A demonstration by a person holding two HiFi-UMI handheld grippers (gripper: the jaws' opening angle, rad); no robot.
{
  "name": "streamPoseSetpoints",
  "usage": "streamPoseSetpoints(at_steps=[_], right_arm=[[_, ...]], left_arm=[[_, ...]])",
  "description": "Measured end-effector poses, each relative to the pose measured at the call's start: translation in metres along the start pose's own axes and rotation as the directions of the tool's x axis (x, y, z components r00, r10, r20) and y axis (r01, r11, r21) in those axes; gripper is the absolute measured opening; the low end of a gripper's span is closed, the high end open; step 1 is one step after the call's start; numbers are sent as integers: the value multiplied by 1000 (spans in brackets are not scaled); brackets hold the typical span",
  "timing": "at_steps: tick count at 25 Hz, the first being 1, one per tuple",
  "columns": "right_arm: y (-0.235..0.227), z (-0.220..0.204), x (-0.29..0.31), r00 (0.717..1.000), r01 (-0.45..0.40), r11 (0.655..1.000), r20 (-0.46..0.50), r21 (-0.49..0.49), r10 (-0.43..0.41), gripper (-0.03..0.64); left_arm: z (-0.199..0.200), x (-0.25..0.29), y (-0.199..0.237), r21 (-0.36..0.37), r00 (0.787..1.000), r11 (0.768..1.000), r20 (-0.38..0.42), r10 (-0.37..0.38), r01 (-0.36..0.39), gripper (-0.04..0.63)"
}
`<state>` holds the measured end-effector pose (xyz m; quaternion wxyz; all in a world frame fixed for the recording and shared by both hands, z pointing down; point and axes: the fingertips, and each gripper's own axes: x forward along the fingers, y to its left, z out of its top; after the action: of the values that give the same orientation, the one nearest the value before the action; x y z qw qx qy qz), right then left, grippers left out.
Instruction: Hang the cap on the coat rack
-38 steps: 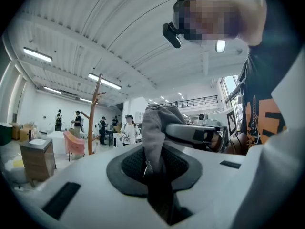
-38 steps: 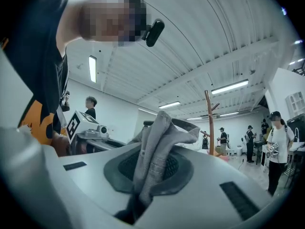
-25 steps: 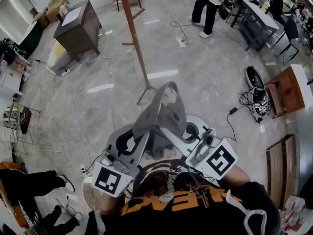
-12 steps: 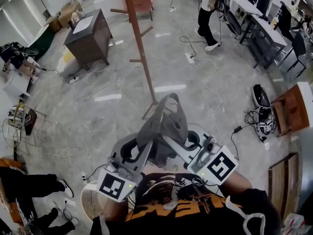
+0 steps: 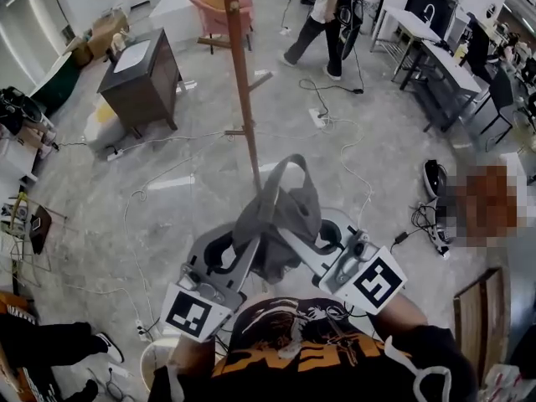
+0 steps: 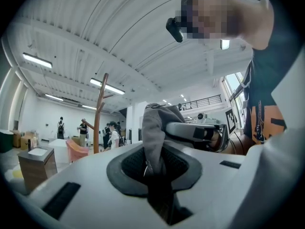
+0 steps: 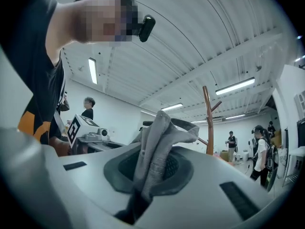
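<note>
A grey cap [image 5: 280,212] hangs between my two grippers in front of my chest, its strap loop standing up. My left gripper [image 5: 249,245] is shut on the cap's left side, with the fabric [image 6: 155,132] pinched between its jaws. My right gripper [image 5: 286,234] is shut on the other side of the cap [image 7: 157,144]. The wooden coat rack [image 5: 241,82] stands on the floor just beyond the cap, with short pegs on its pole. It also shows as a coat rack [image 6: 99,113] left of the cap in the left gripper view, and as a coat rack [image 7: 208,123] right of it in the right gripper view.
A dark wooden cabinet [image 5: 138,78] stands left of the rack, with a pink chair [image 5: 219,2] behind it. Cables [image 5: 352,141] and a power strip lie over the floor. A person [image 5: 322,15] walks at the back, near desks [image 5: 435,53]. Someone's legs [image 5: 50,342] show at lower left.
Both grippers have carried the cap toward the coat rack, whose pole now stands right behind the cap. The person at the back has walked to the left.
</note>
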<state>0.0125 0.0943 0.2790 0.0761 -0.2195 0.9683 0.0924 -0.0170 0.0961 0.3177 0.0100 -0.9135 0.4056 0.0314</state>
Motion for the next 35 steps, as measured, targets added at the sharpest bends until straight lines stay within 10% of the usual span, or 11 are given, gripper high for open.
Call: streamPoseSetpoints(at_steps=[12, 35], right_arm=[[-61, -8, 61, 1000, 20, 999, -5, -28, -20, 32], [-210, -39, 129, 990, -138, 988, 38, 63, 136, 32]], left_arm=[[8, 45, 76, 20, 998, 998, -15, -53, 54, 75], [7, 164, 182, 20, 994, 995, -55, 98, -97, 75]])
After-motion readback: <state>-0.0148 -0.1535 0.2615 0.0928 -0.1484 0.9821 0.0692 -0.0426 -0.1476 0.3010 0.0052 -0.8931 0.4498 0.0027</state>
